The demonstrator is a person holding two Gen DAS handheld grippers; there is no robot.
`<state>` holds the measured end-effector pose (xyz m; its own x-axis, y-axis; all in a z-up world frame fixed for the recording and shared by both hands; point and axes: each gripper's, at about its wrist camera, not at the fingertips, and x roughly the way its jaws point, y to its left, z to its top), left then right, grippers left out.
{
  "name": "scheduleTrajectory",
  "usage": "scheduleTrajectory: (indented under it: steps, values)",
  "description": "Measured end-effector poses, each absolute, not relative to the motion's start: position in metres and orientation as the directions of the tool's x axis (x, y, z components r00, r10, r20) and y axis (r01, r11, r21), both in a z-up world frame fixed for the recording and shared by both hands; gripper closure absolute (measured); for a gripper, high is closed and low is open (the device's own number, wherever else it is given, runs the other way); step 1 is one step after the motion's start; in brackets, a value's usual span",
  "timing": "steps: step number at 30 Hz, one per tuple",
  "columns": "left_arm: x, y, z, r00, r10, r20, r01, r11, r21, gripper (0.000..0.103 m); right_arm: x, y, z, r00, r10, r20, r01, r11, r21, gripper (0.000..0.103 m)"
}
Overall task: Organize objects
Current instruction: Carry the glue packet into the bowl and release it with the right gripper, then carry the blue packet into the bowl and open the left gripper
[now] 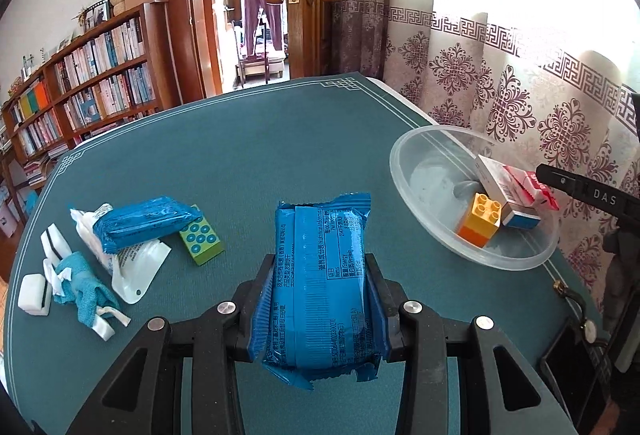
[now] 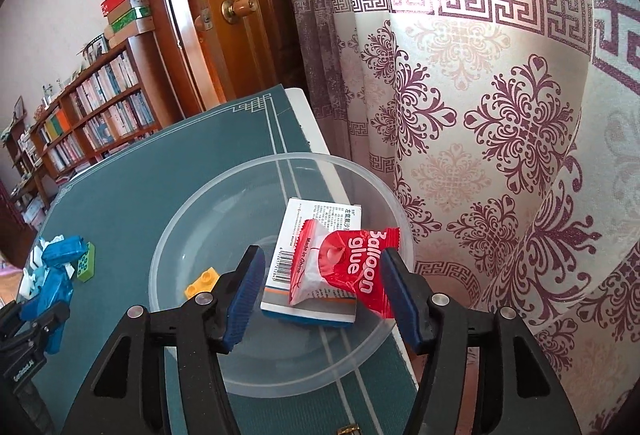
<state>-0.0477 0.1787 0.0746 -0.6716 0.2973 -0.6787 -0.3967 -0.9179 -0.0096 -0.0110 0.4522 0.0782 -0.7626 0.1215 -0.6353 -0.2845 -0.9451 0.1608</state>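
Clearly the step in hand is carrying the blue foil snack packet [image 1: 320, 287] across to the clear round plastic bowl [image 1: 404, 175], and the left gripper [image 1: 322, 275] has it clenched between both pads at about mid-length, held above the dark teal table mat [image 1: 248, 155]. The packet's long axis runs straight along the fingers, one crimped end pointing forward and away and the other back toward the wrist, with its printed seam side facing the camera. Doing this well, I judge, means bringing the packet over the bowl's open near-left part, away from the things already inside, and letting go only once its forward end is past the rim; since it is long, turning it to lie across the bowl's floor should stop it from tipping out over the edge. The right gripper [image 2: 322, 287] is released, its blue-padded jaws standing wide over the bowl, with the red "Balloon glue" sachet [image 2: 344, 267] lying between them on top of a white printed cardboard box [image 2: 316, 255] inside the bowl. Whether the right-hand pad brushes the sachet's edge I cannot tell. A yellow and orange toy brick [image 1: 480, 219] sits in the bowl just beside the box. Well apart from the bowl, on the mat's far-left side, wait a second blue snack packet [image 1: 144, 223], a green studded brick [image 1: 200, 235], a white plastic pouch [image 1: 132, 267] and a teal cloth bundle [image 1: 86, 295]. The right gripper should clear the bowl before the left one comes in, or the two will crowd each other.
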Motion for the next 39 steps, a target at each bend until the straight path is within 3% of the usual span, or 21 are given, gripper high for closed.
scheduleTrajectory:
  steps: [22,24,26,27,39]
  values:
    - [-0.090,0.280,0.074,-0.580,0.444,-0.683,-0.564,-0.824,-0.057,0.059,0.014,0.457,0.075,-0.788,0.061,-0.613,-0.259,-0.936,0.239,0.042]
    - [-0.092,0.284,0.075,-0.582,0.451,-0.677,-0.567,-0.822,-0.061,0.052,0.014,0.457,0.074,-0.788,0.057,-0.613,-0.256,-0.936,0.241,0.042]
    - [-0.092,0.283,0.078,-0.600,0.455,-0.658,-0.559,-0.827,-0.062,0.033,0.014,0.456,0.074,-0.788,0.055,-0.613,-0.254,-0.936,0.242,0.042]
    - [-0.092,0.282,0.079,-0.608,0.456,-0.650,-0.556,-0.829,-0.062,0.030,0.014,0.456,0.074,-0.788,0.053,-0.614,-0.253,-0.936,0.243,0.042]
    - [-0.085,0.256,0.076,-0.644,0.404,-0.649,-0.504,-0.863,-0.037,0.026,0.016,0.444,0.074,-0.783,0.044,-0.620,-0.239,-0.942,0.235,0.042]
